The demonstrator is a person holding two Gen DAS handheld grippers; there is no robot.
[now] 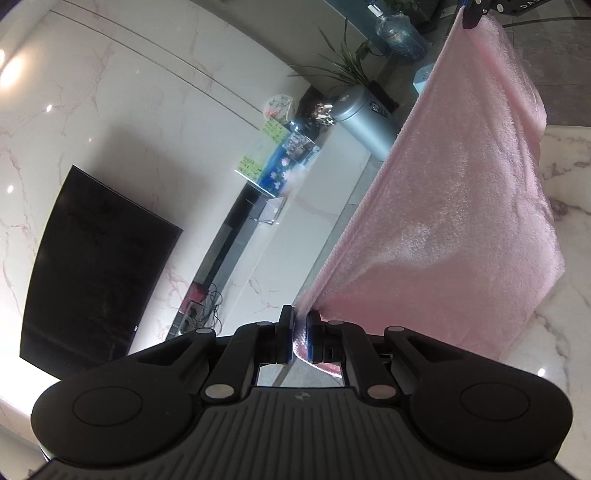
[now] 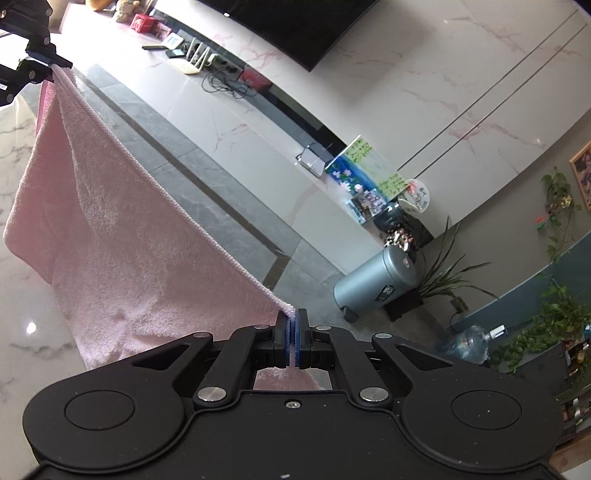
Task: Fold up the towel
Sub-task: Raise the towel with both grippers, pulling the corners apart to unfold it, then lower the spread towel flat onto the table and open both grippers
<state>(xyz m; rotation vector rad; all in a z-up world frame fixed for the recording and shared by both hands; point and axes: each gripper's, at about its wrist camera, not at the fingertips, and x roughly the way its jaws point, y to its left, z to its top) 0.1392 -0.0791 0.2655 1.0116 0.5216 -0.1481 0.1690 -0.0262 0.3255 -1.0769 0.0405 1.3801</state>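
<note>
A pink fluffy towel (image 1: 450, 206) hangs stretched in the air between both grippers, above a white marble table (image 1: 569, 206). My left gripper (image 1: 300, 321) is shut on one top corner of it. At the top right of the left wrist view, the right gripper (image 1: 474, 16) pinches the other top corner. In the right wrist view my right gripper (image 2: 293, 319) is shut on its corner of the towel (image 2: 122, 236), whose hemmed top edge runs taut up to the left gripper (image 2: 50, 61) at the top left. The towel's lower part droops toward the marble table (image 2: 22, 325).
Beyond the table lie a grey tiled floor (image 2: 207, 192) and a long low white cabinet (image 2: 236, 110) with cables and pictures on it. A black TV (image 1: 92, 266) hangs on the wall. A grey round bin (image 2: 373, 280) and potted plants (image 2: 447, 273) stand by the cabinet's end.
</note>
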